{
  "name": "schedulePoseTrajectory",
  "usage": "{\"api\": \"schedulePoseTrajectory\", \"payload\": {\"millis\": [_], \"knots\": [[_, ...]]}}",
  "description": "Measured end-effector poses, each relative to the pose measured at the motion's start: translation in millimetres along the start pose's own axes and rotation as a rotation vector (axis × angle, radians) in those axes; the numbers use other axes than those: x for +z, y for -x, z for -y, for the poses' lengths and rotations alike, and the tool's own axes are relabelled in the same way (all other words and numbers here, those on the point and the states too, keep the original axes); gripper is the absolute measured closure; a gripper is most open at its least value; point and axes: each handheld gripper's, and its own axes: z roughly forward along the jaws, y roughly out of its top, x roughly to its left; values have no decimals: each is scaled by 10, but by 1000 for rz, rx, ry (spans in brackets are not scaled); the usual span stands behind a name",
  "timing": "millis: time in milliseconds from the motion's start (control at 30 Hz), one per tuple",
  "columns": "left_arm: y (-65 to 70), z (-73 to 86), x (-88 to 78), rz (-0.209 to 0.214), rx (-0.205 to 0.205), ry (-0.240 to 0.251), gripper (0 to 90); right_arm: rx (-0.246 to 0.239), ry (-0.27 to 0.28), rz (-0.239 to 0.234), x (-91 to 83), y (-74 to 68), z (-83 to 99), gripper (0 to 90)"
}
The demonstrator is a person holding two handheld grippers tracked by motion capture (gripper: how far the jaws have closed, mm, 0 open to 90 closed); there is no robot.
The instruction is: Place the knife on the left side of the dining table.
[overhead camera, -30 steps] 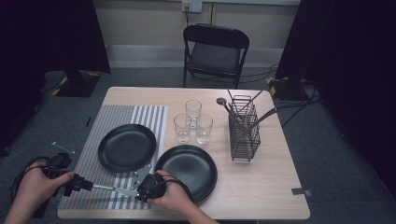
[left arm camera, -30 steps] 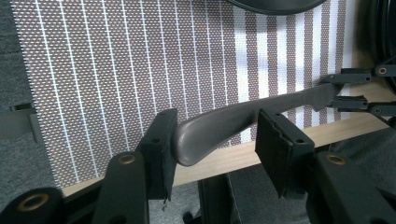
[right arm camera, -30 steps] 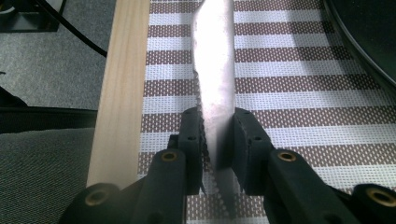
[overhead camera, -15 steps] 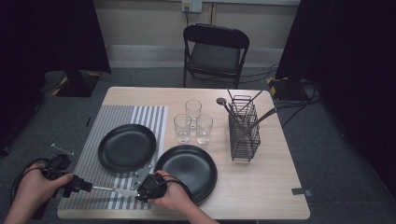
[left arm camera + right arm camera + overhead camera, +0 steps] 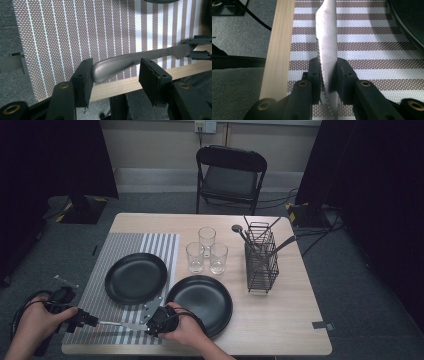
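A steel table knife (image 5: 120, 324) hangs level over the striped placemat (image 5: 125, 245) near the table's front edge, spanning both grippers. My right gripper (image 5: 329, 72) is shut on the serrated blade (image 5: 327, 37), which stands on edge between its pads. The rounded handle (image 5: 130, 61) lies between the jaws of my left gripper (image 5: 115, 72), which have just been opening. The handle's end rests against one pad and the other pad stands clear of it. In the left gripper view the right gripper (image 5: 197, 48) holds the blade tip at the far right.
Two black plates (image 5: 136, 277) (image 5: 200, 302) sit behind the grippers, one on the placemat and one on bare wood. Three empty glasses (image 5: 205, 251) stand mid-table. A wire caddy (image 5: 261, 260) with utensils is at the right. A folding chair (image 5: 231, 175) stands beyond the table.
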Motion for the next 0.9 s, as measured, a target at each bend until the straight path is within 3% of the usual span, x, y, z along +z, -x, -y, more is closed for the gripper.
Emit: {"api": "schedulePoseTrajectory", "payload": {"millis": [67,433,533,900], "knots": [[5,3,0,-2,-14,4,453,-2,0,-1,-1,0,0,754],[-47,18,48,-3,6,-4,452,-11,-9,-8,9,-6,5,754],[-28,19,43,-7,-13,0,450,-10,-11,-10,9,-2,5,754],[-35,15,53,-18,3,2,445,-14,-13,-8,8,-6,9,755]]}}
